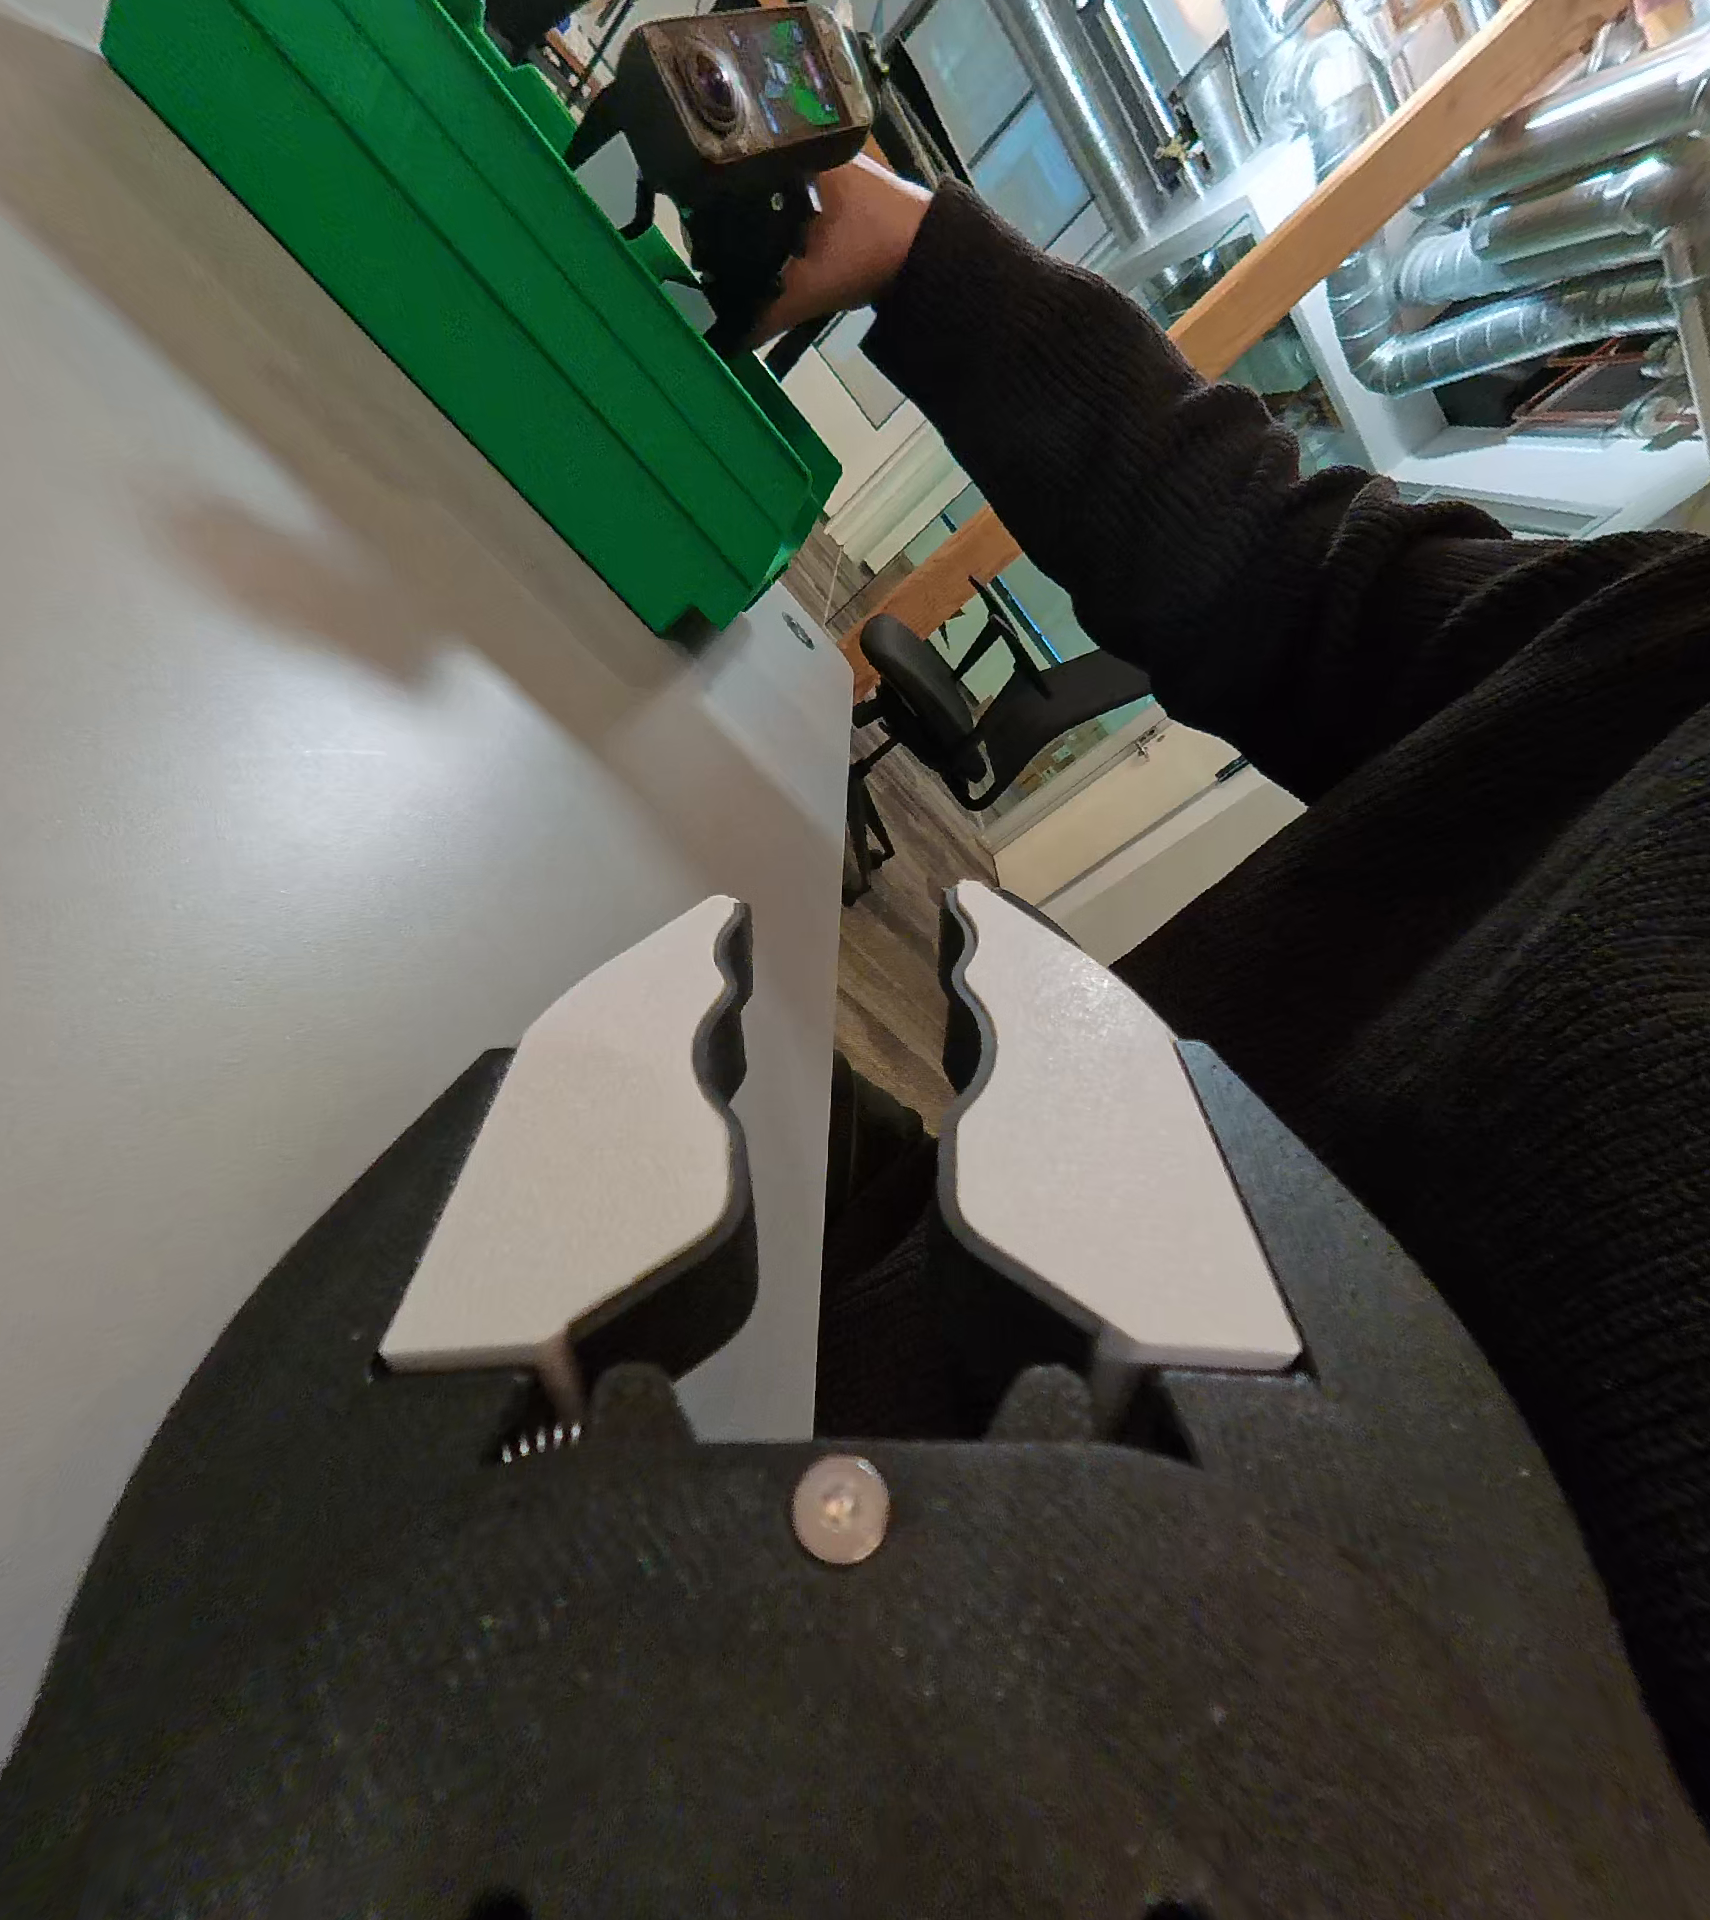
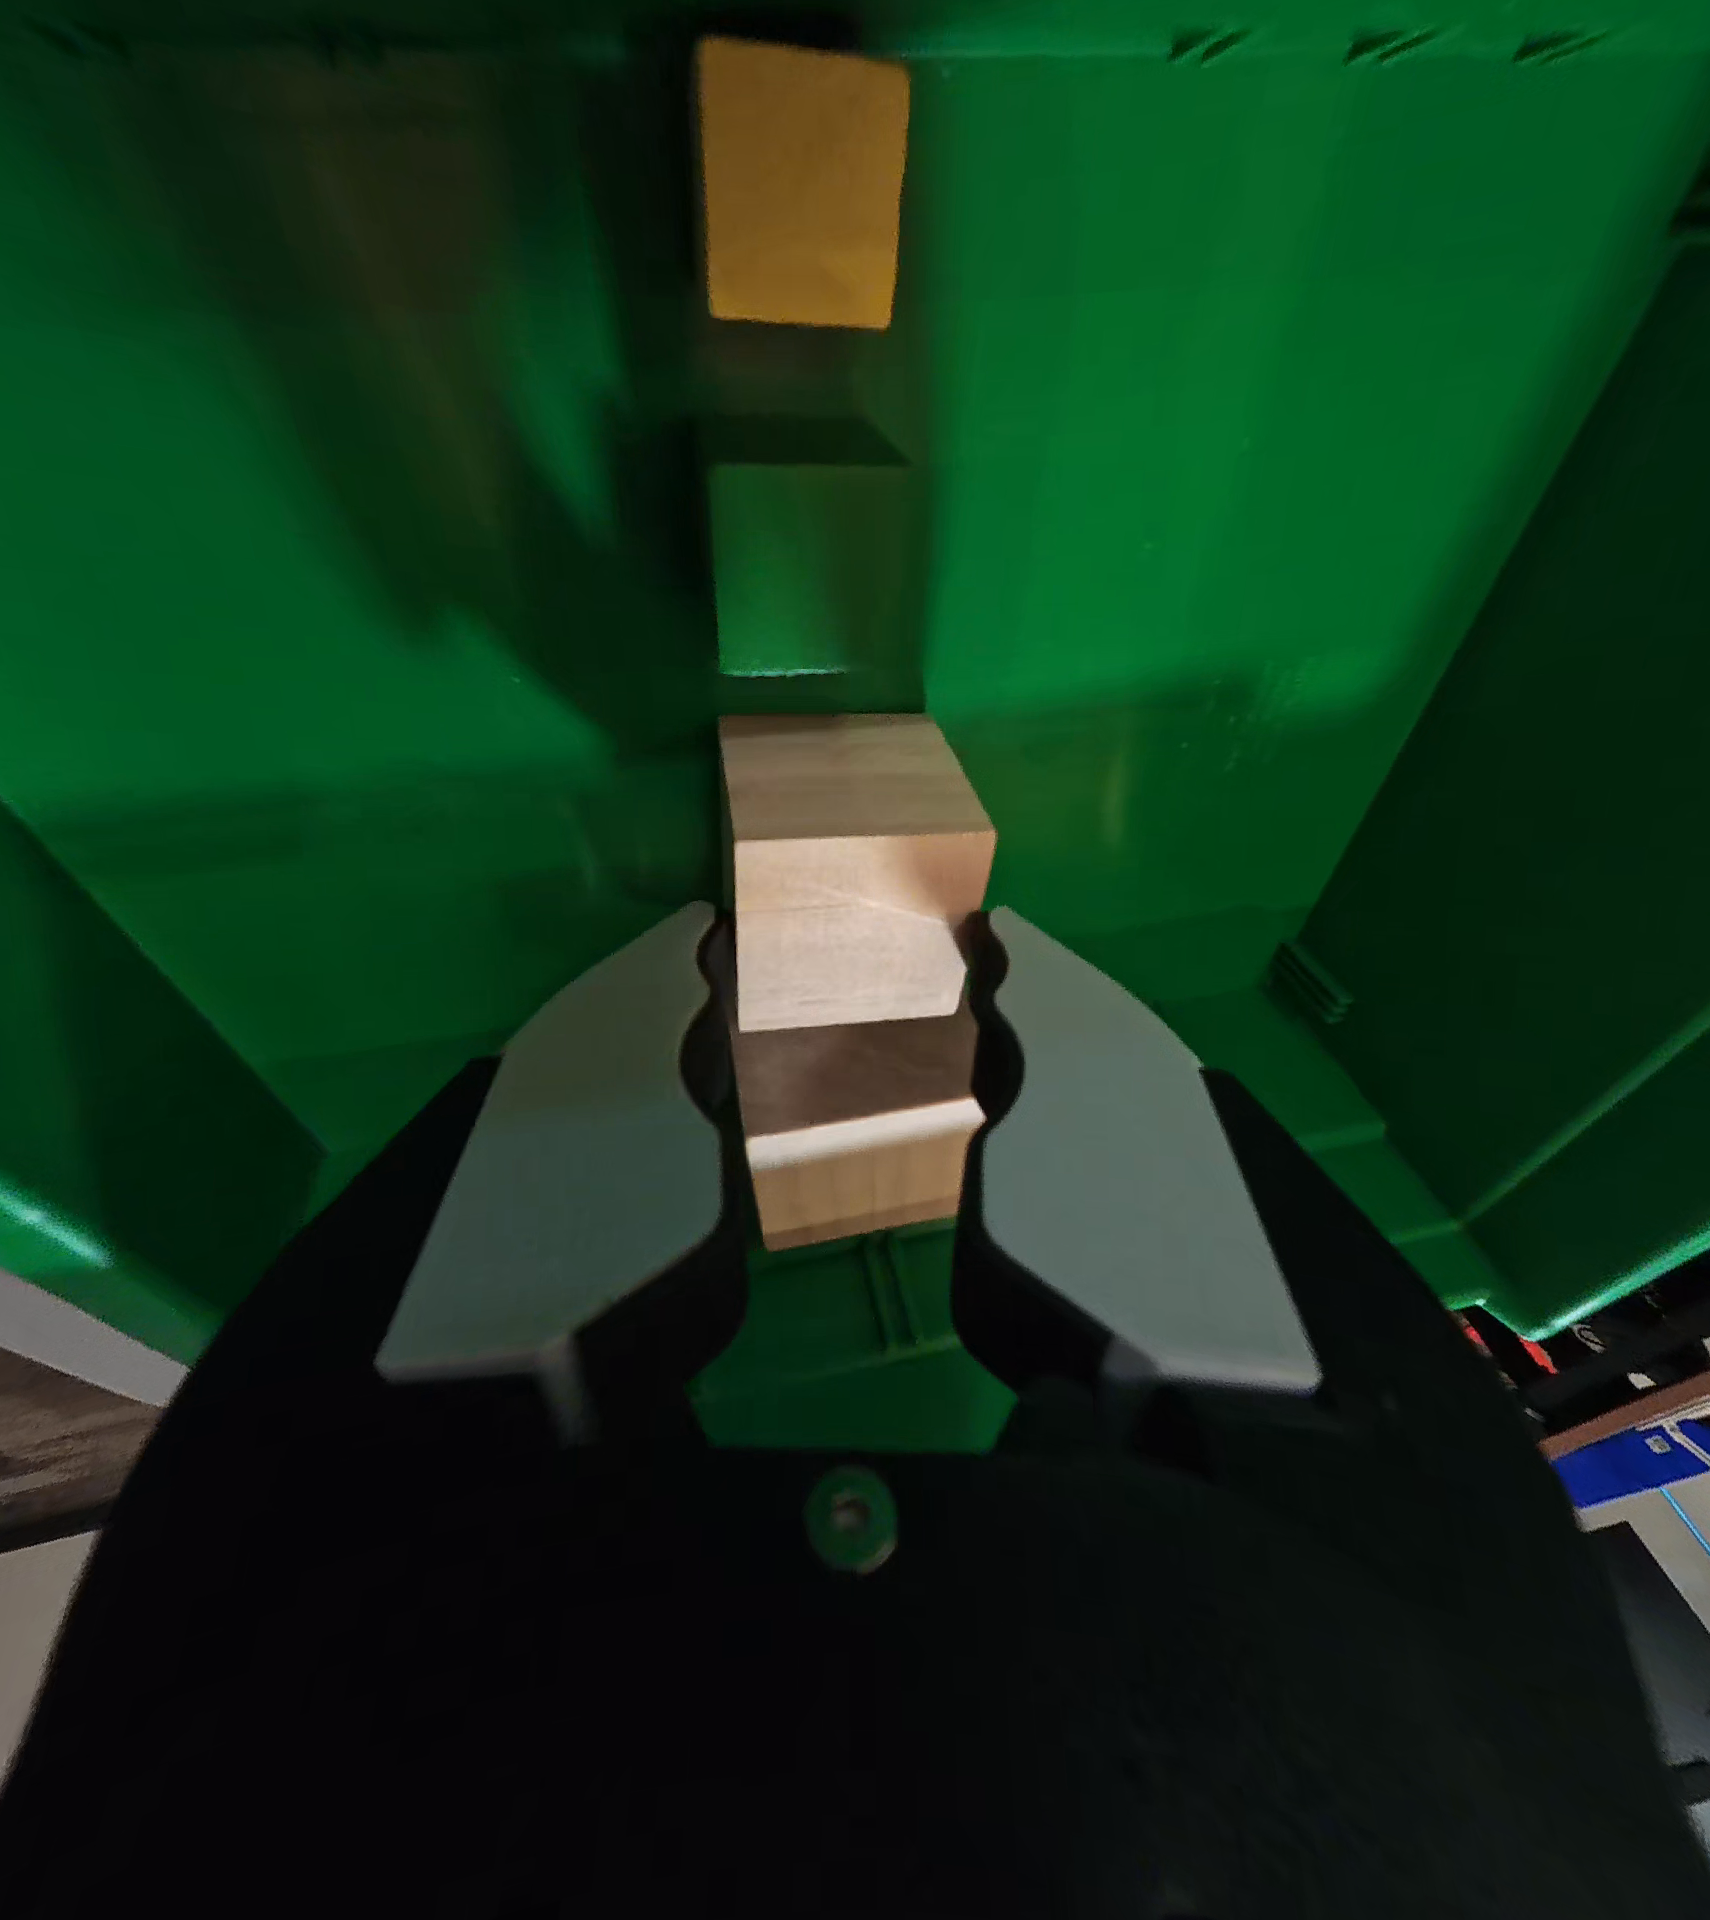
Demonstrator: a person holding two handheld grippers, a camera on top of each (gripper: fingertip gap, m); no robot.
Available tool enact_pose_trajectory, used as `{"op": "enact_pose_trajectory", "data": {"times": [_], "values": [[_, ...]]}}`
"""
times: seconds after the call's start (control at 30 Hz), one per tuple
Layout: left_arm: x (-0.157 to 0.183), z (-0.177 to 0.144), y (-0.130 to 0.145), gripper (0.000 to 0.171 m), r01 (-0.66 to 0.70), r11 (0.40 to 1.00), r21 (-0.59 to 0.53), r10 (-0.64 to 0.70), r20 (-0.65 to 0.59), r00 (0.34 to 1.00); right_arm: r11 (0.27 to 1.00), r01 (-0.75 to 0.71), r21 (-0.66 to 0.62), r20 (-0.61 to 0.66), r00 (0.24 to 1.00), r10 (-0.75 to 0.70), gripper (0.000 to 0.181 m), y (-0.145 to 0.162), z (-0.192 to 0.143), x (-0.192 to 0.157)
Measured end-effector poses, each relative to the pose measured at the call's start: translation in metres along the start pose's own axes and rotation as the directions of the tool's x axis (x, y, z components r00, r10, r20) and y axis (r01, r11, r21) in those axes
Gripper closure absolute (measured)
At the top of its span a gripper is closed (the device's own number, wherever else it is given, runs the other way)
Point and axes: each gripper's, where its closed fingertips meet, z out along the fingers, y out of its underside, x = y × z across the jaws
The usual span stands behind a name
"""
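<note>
**Left gripper.** The left gripper is held low at the edge of the grey counter, and the view is strongly tilted. Its fingers are spread apart and nothing is held between them; only the counter's edge and the floor beyond are seen through the gap. No object is touched.

**Right gripper.** The right gripper is lowered into the green bin. Its fingers are closed against both sides of a small group of wooden blocks, light and dark faces showing in steps between the pads. Contact appears to be made on both sides, though motion blur softens the edges. Whether the blocks are lifted or rest on the bin floor cannot be told.

**Container contents.** Beyond the gripped blocks, a yellow block lies near the far wall of the bin. A green shape between the two may be a further block; this cannot be confirmed. The remainder of the bin floor is seen bare.

**Surroundings.** In the left wrist view the bin stands on the counter, well apart from the left gripper. A hand in a black sleeve is seen carrying the right gripper above the bin. An office chair stands behind.
</note>
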Motion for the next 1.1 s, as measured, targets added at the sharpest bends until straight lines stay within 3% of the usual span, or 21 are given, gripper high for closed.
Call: {"op": "enact_pose_trajectory", "data": {"times": [0.5,0.83,0.9,1.1], "values": [[0.001,0.001,0.002,0.137,0.006,1.0,-0.01,-0.006,-0.004,1.0,1.0,0.014,0.013,0.012,1.0,-0.015,0.137,-0.004,-0.001,-0.004],[0.001,0.001,0.002,0.137,0.007,1.0,-0.015,-0.007,-0.007,1.0,1.0,-0.017,0.016,-0.007,1.0,0.018,0.124,0.001,-0.008,0.001],[0.002,0.001,0.002,0.137,0.005,1.0,-0.015,-0.005,-0.008,1.0,0.997,-0.05,0.056,-0.047,0.998,0.052,0.124,0.001,-0.02,0.008],[0.003,0.001,0.002,0.137,0.003,1.0,-0.016,-0.003,-0.014,1.0,0.919,-0.164,0.359,-0.148,0.962,0.23,0.123,-0.017,-0.077,0.021]]}}
